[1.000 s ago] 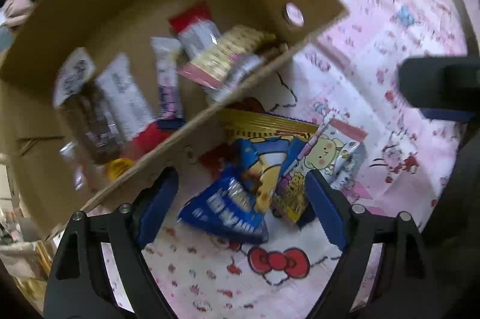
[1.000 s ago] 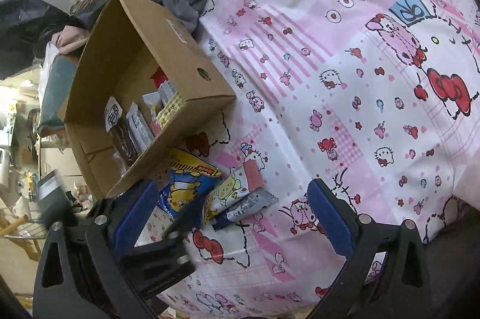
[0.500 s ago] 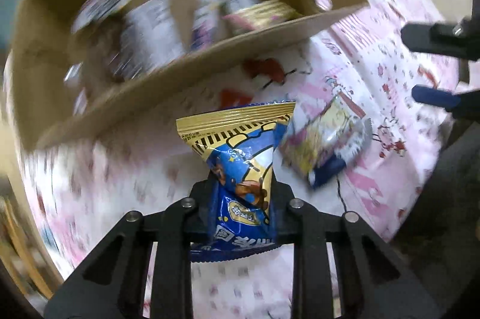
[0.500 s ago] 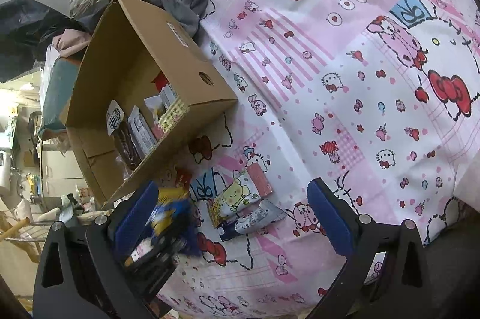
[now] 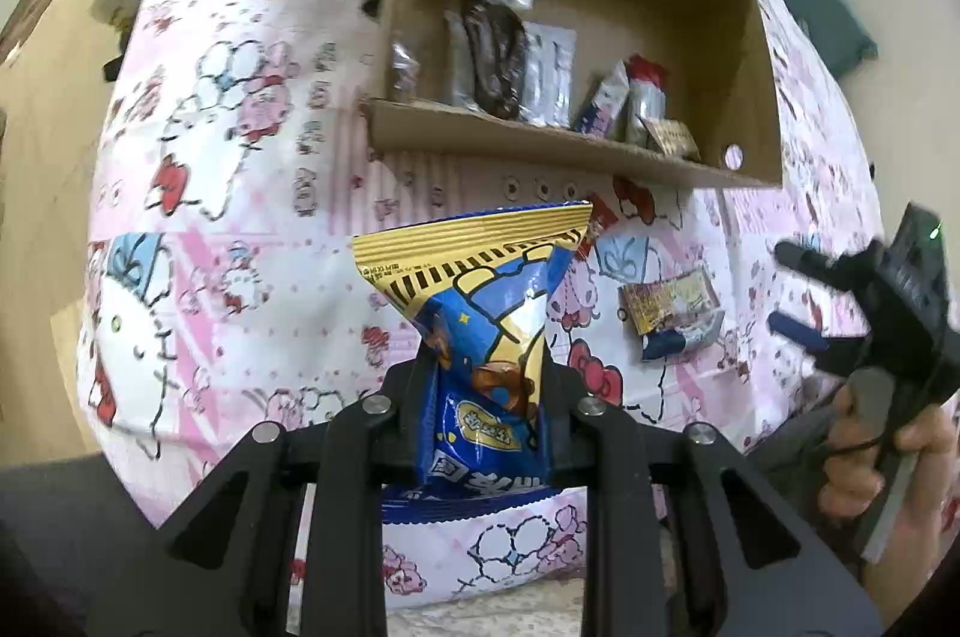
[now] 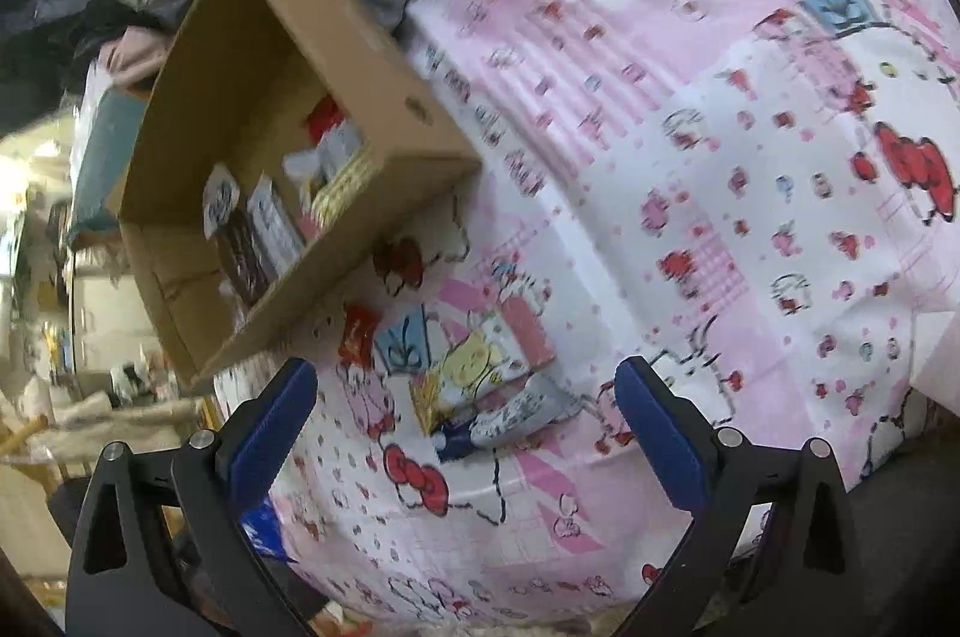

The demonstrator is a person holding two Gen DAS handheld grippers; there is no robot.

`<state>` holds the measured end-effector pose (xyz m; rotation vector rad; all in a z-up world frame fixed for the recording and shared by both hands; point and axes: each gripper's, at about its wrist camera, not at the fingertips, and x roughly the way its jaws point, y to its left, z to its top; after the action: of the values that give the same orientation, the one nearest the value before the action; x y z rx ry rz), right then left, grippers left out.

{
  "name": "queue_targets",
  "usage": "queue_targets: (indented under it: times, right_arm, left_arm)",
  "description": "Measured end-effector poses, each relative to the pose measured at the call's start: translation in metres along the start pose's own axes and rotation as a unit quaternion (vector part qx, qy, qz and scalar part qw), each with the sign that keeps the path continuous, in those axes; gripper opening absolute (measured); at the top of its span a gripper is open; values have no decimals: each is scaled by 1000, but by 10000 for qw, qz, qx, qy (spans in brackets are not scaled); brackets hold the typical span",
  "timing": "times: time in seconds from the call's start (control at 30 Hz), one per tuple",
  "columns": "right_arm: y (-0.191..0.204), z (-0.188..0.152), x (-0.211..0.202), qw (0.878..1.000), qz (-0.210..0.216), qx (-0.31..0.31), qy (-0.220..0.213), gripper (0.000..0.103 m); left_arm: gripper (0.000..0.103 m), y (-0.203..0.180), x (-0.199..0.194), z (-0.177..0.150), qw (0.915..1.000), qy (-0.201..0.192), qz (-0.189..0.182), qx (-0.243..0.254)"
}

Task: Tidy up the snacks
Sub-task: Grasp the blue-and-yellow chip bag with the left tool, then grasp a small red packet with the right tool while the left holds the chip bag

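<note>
Left tool (image 5: pixel 487 397) pinches the blue snack bag (image 5: pixel 486 337) by its lower half above the bedsheet (image 5: pixel 240 157), short of the cardboard box (image 5: pixel 744 85); slack foil may slip free; right tool (image 6: pixel 465 427) wide, empty.

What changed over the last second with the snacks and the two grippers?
The left gripper closed on the blue-and-yellow snack bag and lifted it off the bedsheet. The right gripper stayed open; the cardboard box and the remaining packets stayed put.
</note>
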<state>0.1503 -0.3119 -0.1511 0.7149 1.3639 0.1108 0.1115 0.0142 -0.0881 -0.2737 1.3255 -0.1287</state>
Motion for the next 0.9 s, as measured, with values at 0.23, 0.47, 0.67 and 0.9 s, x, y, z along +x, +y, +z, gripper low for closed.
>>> queue_targets:
  times: [0.23,0.47,0.67,0.9]
  right_arm:
    - [50,-12,33,9953,484,-728,423,80]
    - [91,-12,90,9958,-116,-851,304,51]
    - [107,-16,117,9872,-974,-1264,70,37]
    - [117,-24,117,9734,-1339,-1849,-213,6]
  left_arm:
    - [21,5,-17,0,9974,-395,598,21]
    - [21,20,-16,0,9953,-462,756,-398]
    - [21,29,-16,2,9929,-452,887,-650]
    - [21,29,-17,8,9921,-475,921,-707]
